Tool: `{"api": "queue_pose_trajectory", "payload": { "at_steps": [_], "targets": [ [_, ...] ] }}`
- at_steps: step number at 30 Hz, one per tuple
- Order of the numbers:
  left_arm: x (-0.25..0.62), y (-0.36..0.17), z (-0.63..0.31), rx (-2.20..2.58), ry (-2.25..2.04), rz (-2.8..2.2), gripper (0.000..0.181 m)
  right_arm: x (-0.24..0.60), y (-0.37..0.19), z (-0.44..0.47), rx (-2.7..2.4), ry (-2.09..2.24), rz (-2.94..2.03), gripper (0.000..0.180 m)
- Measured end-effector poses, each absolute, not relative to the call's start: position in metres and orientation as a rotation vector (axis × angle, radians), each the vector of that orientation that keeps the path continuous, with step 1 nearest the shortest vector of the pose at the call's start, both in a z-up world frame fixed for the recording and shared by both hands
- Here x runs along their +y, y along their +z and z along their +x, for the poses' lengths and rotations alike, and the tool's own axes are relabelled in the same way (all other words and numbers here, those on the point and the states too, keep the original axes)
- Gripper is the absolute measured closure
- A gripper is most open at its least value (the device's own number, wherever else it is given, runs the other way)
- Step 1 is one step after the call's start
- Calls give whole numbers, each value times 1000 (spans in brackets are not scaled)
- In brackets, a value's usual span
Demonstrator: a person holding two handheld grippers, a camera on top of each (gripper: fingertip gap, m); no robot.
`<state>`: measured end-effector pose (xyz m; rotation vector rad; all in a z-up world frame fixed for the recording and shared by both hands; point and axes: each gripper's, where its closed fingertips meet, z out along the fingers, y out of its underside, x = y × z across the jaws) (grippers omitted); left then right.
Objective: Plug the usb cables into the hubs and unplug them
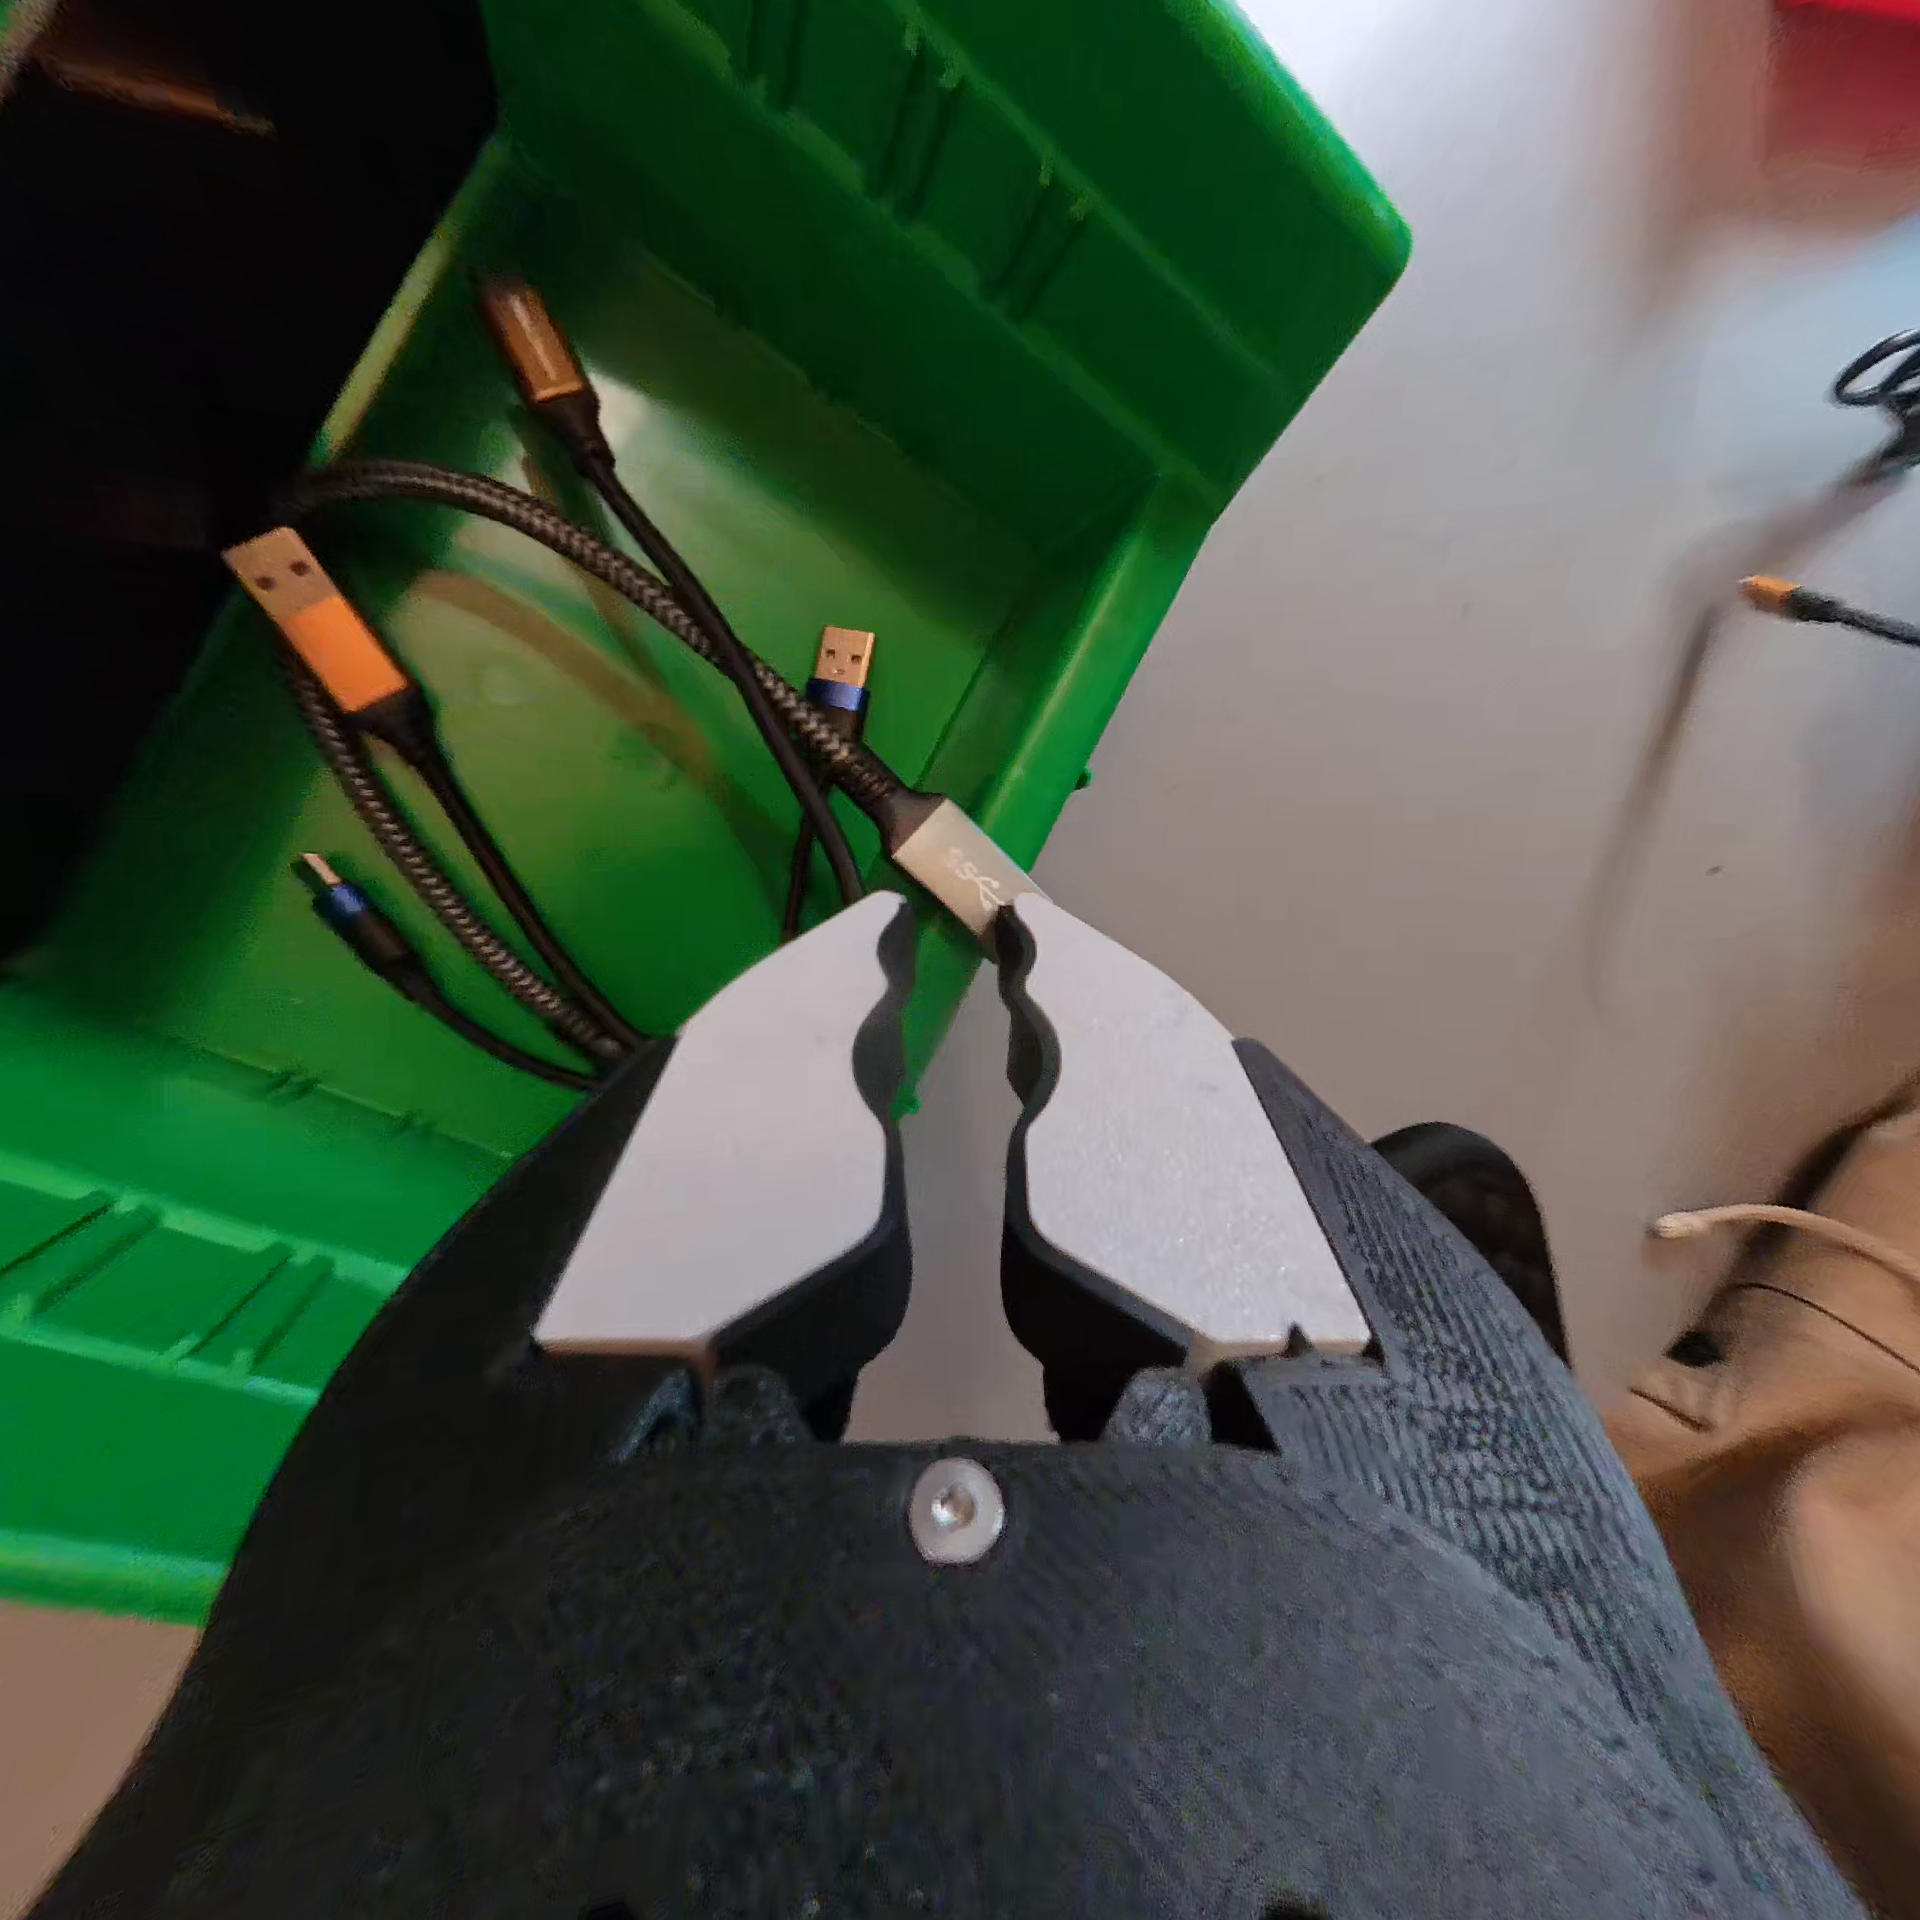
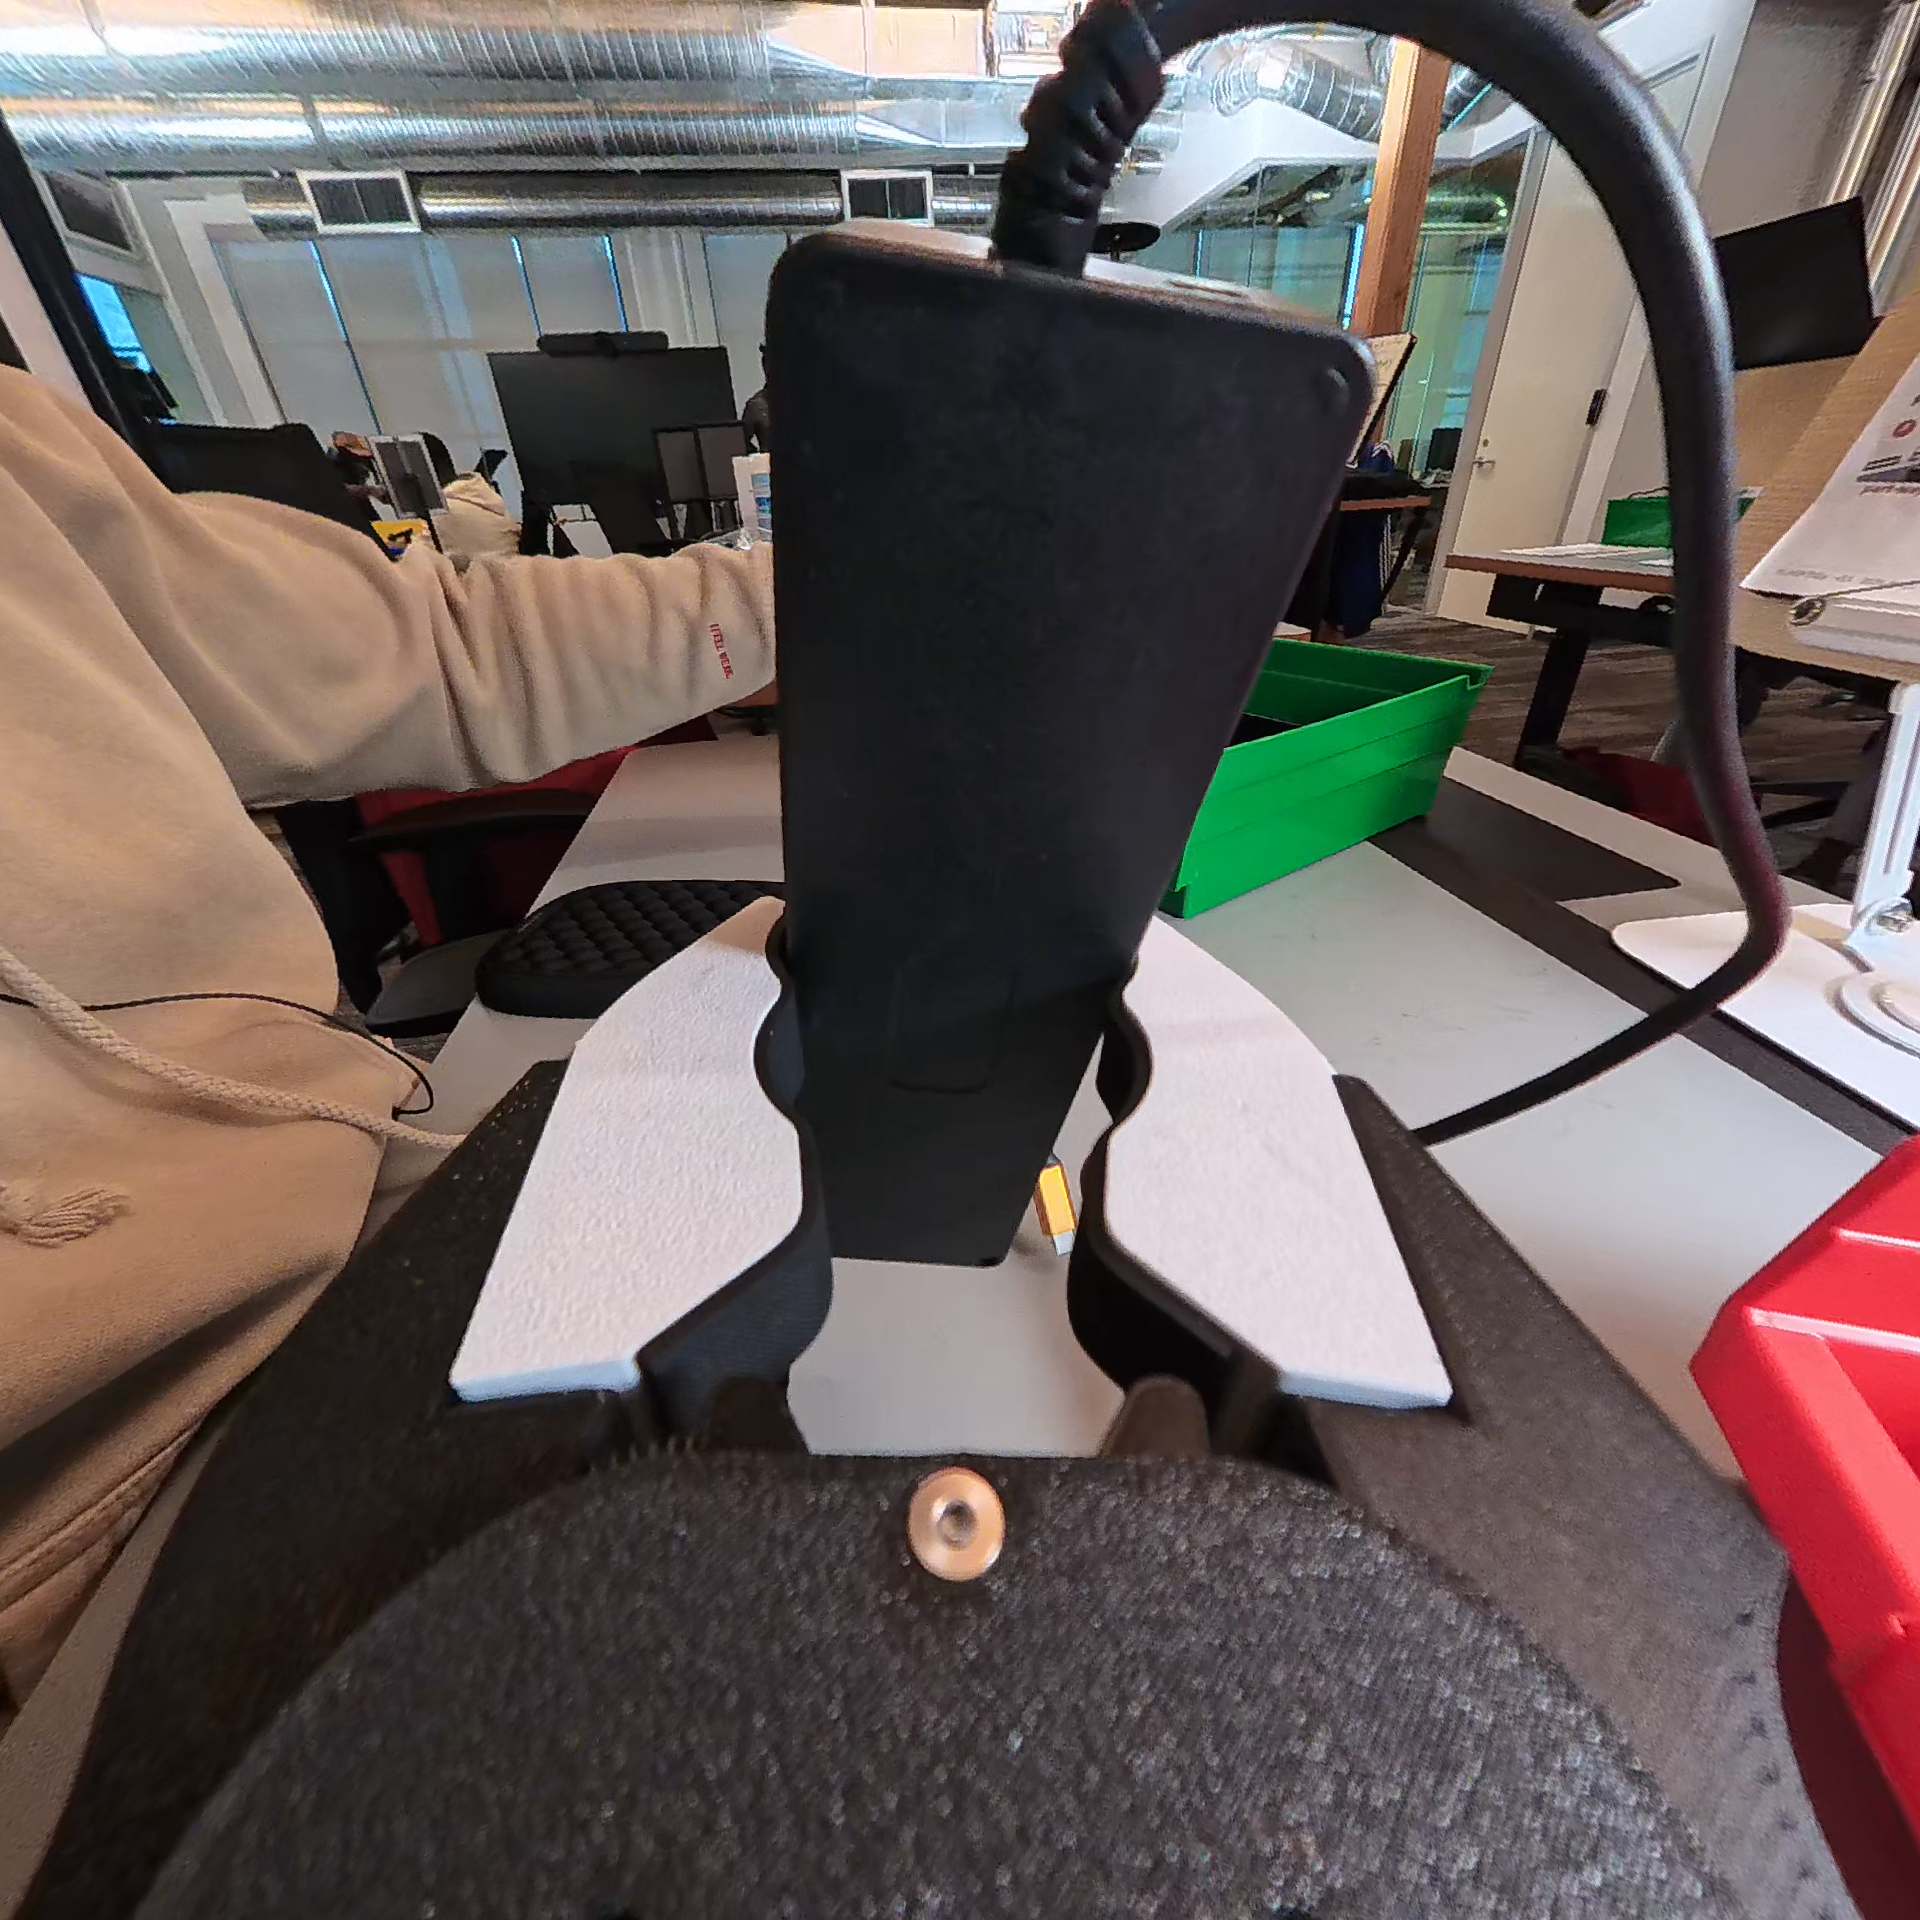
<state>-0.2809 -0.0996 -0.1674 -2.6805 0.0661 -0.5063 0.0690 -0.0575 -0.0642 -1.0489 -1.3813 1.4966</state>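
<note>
In the left wrist view a green bin (image 1: 935, 239) holds several braided USB cables: an orange plug (image 1: 312, 634), a copper plug (image 1: 535, 348) and two blue plugs (image 1: 844, 675). My left gripper (image 1: 956, 914) is at the bin's near rim. Its tips pinch the end of a silver USB plug (image 1: 951, 862) whose braided cable runs back into the bin. My right gripper (image 2: 951, 945) is shut on a black USB hub (image 2: 1039, 623) and holds it upright above the table. The hub's thick black cable (image 2: 1704, 520) loops from its top down to the right.
A small orange plug (image 2: 1051, 1210) lies on the white table (image 2: 1351, 987) under the hub. The green bin (image 2: 1340, 769) stands behind the hub, a red bin (image 2: 1849, 1403) at right. A person's beige sleeve (image 2: 312, 644) fills the left. Another orange-tipped cable (image 1: 1771, 594) lies on the table.
</note>
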Motion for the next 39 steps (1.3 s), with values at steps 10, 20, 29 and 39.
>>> {"api": "queue_pose_trajectory", "payload": {
  "at_steps": [10, 20, 29, 39],
  "targets": [
    [-93, -139, -287, 21, -554, -2523, 181, -55, -62, 70, -1366, 1505, -1055, 125],
    [-104, -170, -286, 225, -372, -2760, 160, -56, -65, 69, -1374, 1515, -1062, 124],
    [-99, -158, -288, 256, -394, -2704, 176, -52, -63, 71, -1360, 1511, -1065, 124],
    [-106, -24, -225, 577, -136, -2318, 177, -48, -61, 71, -1333, 1506, -1064, 124]
  ]
}}
